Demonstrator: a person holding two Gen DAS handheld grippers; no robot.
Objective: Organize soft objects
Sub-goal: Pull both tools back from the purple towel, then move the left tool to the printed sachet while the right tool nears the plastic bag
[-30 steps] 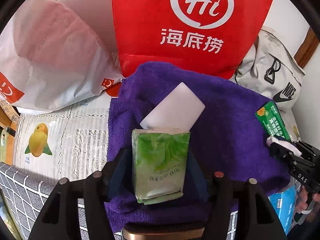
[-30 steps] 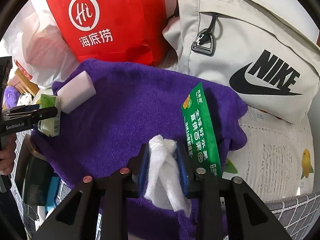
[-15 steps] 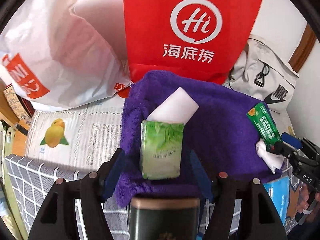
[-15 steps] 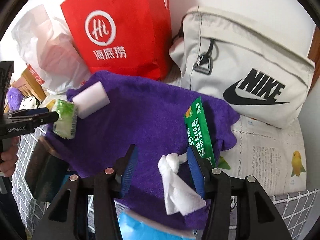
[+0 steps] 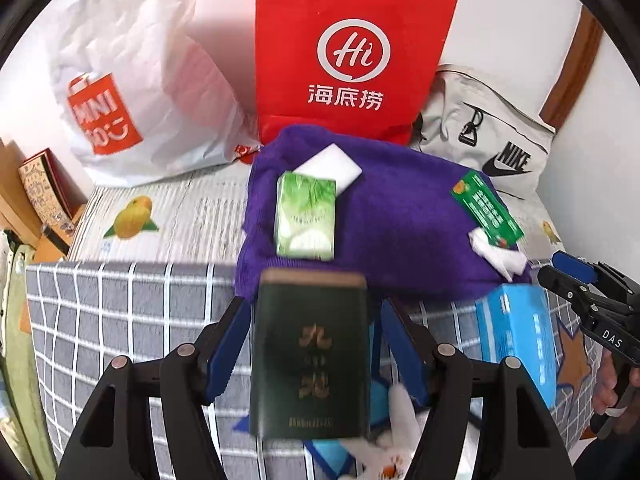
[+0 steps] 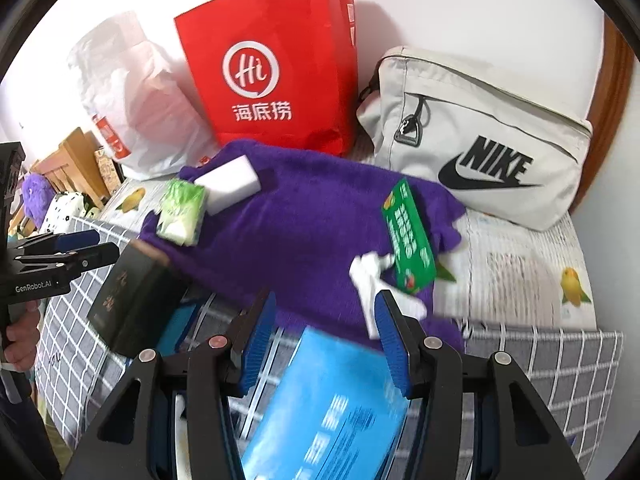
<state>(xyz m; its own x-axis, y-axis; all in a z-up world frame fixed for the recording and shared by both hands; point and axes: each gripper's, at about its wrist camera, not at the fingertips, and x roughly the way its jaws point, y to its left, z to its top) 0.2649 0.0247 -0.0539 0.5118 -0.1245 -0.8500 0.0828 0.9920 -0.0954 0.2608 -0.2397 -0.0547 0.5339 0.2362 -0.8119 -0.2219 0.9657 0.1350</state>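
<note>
A purple towel (image 5: 400,220) (image 6: 312,224) lies on the bed. On it lie a green tissue pack (image 5: 306,216) (image 6: 180,210), a white sponge block (image 5: 330,166) (image 6: 230,182), a green sachet (image 5: 486,210) (image 6: 408,240) and a crumpled white tissue (image 5: 498,256) (image 6: 372,284). My left gripper (image 5: 312,340) is open and empty, pulled back over a dark green box (image 5: 310,360) (image 6: 128,304). My right gripper (image 6: 324,344) is open and empty, just in front of the white tissue, above a blue box (image 6: 328,412) (image 5: 520,332).
A red paper bag (image 5: 352,52) (image 6: 272,76), a white plastic shopping bag (image 5: 132,80) and a beige Nike bag (image 6: 480,140) (image 5: 488,136) stand behind the towel. A grey checked blanket (image 5: 120,312) covers the near bed. A white plush toy (image 5: 392,440) lies below the left gripper.
Both grippers have opened and drawn back. The left one let go of the green tissue pack, the right one let go of the white tissue; both things now lie on the towel.
</note>
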